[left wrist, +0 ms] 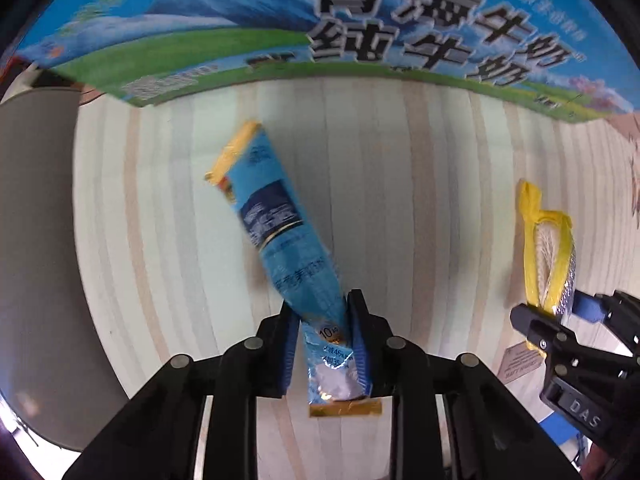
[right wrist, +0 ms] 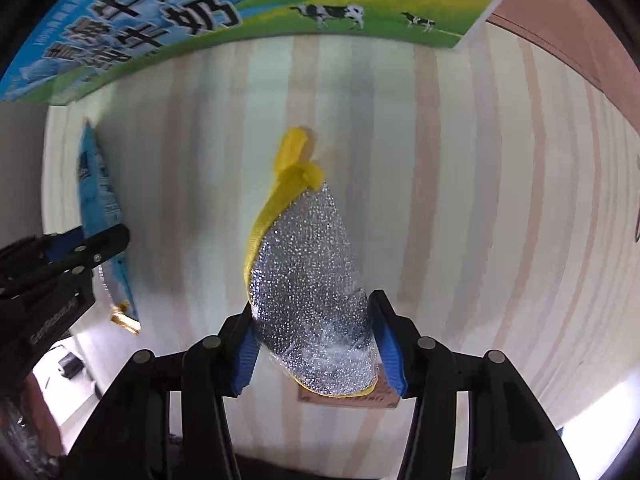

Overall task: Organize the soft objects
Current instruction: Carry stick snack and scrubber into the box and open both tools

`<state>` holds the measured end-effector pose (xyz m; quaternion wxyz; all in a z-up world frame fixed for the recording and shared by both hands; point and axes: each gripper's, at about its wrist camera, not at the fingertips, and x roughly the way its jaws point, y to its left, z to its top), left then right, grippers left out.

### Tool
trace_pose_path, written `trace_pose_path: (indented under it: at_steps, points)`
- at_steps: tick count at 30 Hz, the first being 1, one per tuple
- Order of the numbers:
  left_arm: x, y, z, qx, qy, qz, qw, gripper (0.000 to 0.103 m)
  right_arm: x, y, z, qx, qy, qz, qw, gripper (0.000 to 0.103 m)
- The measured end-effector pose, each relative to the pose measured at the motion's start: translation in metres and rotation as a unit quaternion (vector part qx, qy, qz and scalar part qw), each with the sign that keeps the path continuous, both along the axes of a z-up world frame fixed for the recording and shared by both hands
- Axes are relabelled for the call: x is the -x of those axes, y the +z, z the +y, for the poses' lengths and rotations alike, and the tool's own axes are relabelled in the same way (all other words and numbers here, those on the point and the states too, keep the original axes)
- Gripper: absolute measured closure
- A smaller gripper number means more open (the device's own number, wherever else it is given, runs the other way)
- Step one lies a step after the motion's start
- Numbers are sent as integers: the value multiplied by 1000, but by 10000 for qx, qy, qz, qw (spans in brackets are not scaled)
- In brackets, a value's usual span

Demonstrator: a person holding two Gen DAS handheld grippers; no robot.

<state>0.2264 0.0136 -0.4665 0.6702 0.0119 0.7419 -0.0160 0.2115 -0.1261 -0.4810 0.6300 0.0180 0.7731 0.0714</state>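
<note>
My left gripper (left wrist: 322,316) is shut on a long blue snack packet (left wrist: 276,216) with gold end seals, which it holds above the striped wooden table (left wrist: 400,200). My right gripper (right wrist: 312,320) is shut on a silver sparkly scouring pad with a yellow mesh edge and knot (right wrist: 308,264), also lifted over the table. The pad (left wrist: 548,256) and the right gripper (left wrist: 560,320) show at the right of the left wrist view. The packet (right wrist: 100,200) and the left gripper (right wrist: 86,244) show at the left of the right wrist view.
A printed milk carton box (left wrist: 320,20) with blue sky, green field and Chinese characters stands along the far side of the table; it also shows in the right wrist view (right wrist: 280,4). A grey surface (left wrist: 36,240) lies to the left.
</note>
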Motion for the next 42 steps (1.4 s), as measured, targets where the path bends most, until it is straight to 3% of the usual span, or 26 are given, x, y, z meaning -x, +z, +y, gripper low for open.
trace_pose_path:
  at_steps: [3, 9, 13, 14, 18, 21, 23, 25, 29, 31, 35, 36, 38, 39, 42]
  points:
    - [1, 21, 4, 22, 2, -188, 9998, 84, 2, 27, -13, -337, -168, -167, 9991, 50]
    - [-22, 111, 1, 342, -4, -786, 9963, 87, -12, 110, -27, -1291, -574, -716, 9874, 50]
    - [-42, 171, -2, 420, -228, -1320, 9901, 90, -34, 168, -27, -1565, -590, -1245, 9780, 50]
    - [-32, 171, 15, 417, -190, -1392, 9892, 90, -41, 178, -27, -1598, -584, -1350, 9761, 50]
    - [-52, 179, 27, 504, -125, -1403, 9888, 93, -62, 199, -47, -1666, -655, -1501, 9723, 50]
    - [-46, 169, 39, 637, -66, -1303, 9894, 90, -74, 202, -39, -1627, -668, -1557, 9720, 50]
    - [-37, 140, 48, 622, 54, -1000, 9930, 81, -73, 198, -42, -1641, -674, -1541, 9720, 50]
    - [-26, 105, 56, 691, 251, -530, 9959, 68, -74, 189, -42, -1651, -725, -1461, 9727, 50]
    - [5, 27, 56, 1127, 692, 685, 9888, 68, -62, 154, -48, -1585, -838, -1186, 9766, 50]
    - [17, 3, 46, 1126, 681, 976, 9865, 68, -59, 136, -52, -1534, -920, -1055, 9782, 50]
    - [30, -33, 17, 745, 350, 1197, 9894, 64, -49, 108, -61, -1402, -1036, -862, 9809, 50]
    - [30, -28, 7, 581, 184, 936, 9937, 62, -47, 102, -64, -1373, -1068, -817, 9814, 50]
    - [29, -23, -14, 54, -376, 711, 9967, 65, -43, 97, -69, -1315, -1122, -776, 9819, 50]
    - [30, -20, -22, -37, -539, 600, 9967, 77, -42, 95, -71, -1300, -1145, -766, 9819, 50]
    - [33, -11, -34, -59, -773, 465, 9959, 84, -40, 97, -76, -1266, -1181, -842, 9813, 50]
